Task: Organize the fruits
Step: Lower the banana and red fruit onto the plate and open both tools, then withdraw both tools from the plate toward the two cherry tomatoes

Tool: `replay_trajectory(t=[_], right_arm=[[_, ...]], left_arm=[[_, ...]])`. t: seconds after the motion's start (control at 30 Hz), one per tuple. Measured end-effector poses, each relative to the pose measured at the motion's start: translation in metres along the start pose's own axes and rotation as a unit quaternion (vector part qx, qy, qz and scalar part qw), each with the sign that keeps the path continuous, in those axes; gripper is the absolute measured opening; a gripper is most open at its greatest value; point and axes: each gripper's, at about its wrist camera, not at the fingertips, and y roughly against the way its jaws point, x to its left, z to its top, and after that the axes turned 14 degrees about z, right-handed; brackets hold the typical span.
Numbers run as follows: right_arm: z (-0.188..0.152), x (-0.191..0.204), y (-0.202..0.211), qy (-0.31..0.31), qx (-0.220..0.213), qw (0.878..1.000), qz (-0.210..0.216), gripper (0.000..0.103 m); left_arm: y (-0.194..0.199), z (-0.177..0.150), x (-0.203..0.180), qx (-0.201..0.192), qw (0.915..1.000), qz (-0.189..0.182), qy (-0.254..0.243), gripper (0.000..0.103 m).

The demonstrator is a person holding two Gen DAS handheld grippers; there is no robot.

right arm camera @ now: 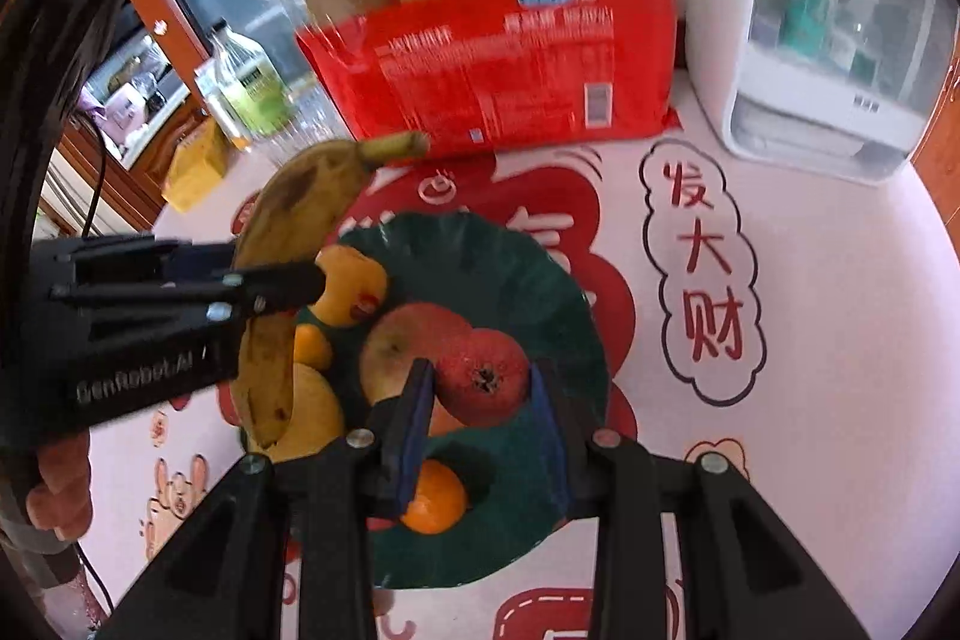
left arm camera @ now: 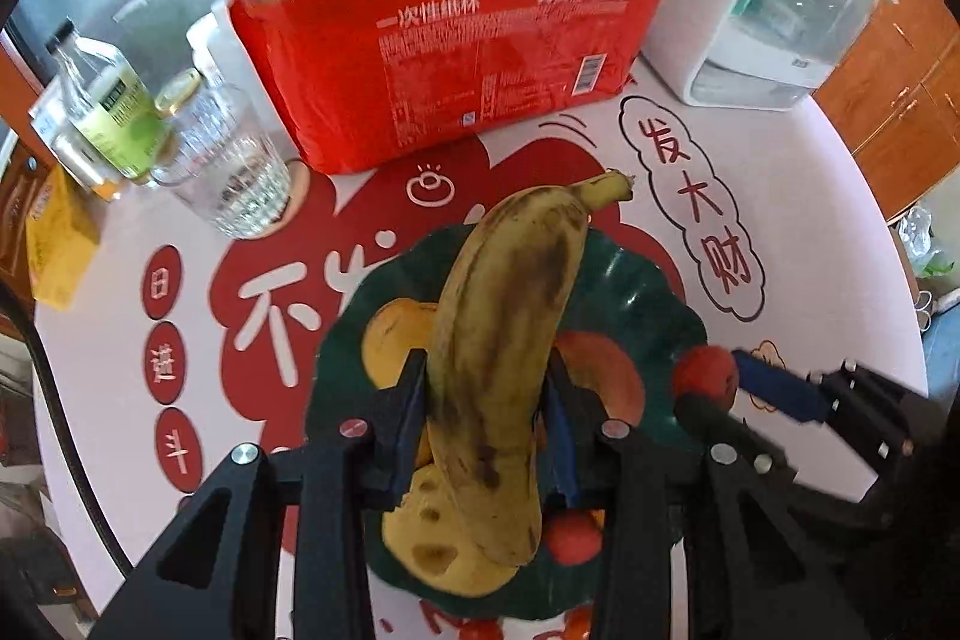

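A spotted, browning banana [left arm camera: 504, 340] hangs lengthwise above the dark green plate [left arm camera: 636, 298], and my left gripper [left arm camera: 485, 364] is shut on its middle. In the right wrist view the same banana [right arm camera: 288, 214] sits over the plate's left rim, in the left gripper [right arm camera: 276, 274]. My right gripper [right arm camera: 480, 370] is shut on a small red fruit [right arm camera: 483, 382] just above the plate [right arm camera: 510, 262]. On the plate lie an apple [right arm camera: 402, 346], an orange [right arm camera: 435, 499], a yellow mango [right arm camera: 351, 289] and a yellow pear [right arm camera: 315, 418]. The right gripper [left arm camera: 711, 379] shows at the plate's right edge.
A red pack of paper cups [left arm camera: 468, 58] stands behind the plate. A white appliance [right arm camera: 828, 40] is at the back right. A drinking glass [left arm camera: 234, 166], a bottle [left arm camera: 114, 106] and a yellow packet [left arm camera: 60, 244] stand at the back left. The printed tablecloth [right arm camera: 780, 400] covers the round table.
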Motion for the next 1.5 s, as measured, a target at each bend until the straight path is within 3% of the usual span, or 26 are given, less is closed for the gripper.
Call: replay_trajectory(t=[0.53, 0.83, 1.07, 1.5], right_arm=[[-0.014, -0.013, -0.034, 0.011, 0.042, 0.998, -0.034, 0.034], [-0.02, -0.014, -0.04, 0.017, 0.055, 0.997, -0.045, 0.034], [-0.025, -0.006, -0.025, 0.034, 0.04, 0.997, -0.048, 0.05], [-0.034, 0.019, 0.019, 0.045, 0.01, 0.998, -0.038, 0.05]], left_arm=[[-0.027, 0.002, -0.016, 0.025, 0.9996, 0.012, -0.003, 0.038], [-0.013, -0.002, -0.016, 0.007, 0.9998, 0.02, -0.004, 0.066], [0.014, -0.011, -0.006, -0.015, 0.9998, 0.011, 0.006, 0.075], [0.075, -0.055, 0.013, -0.042, 0.9987, 0.013, 0.024, 0.077]])
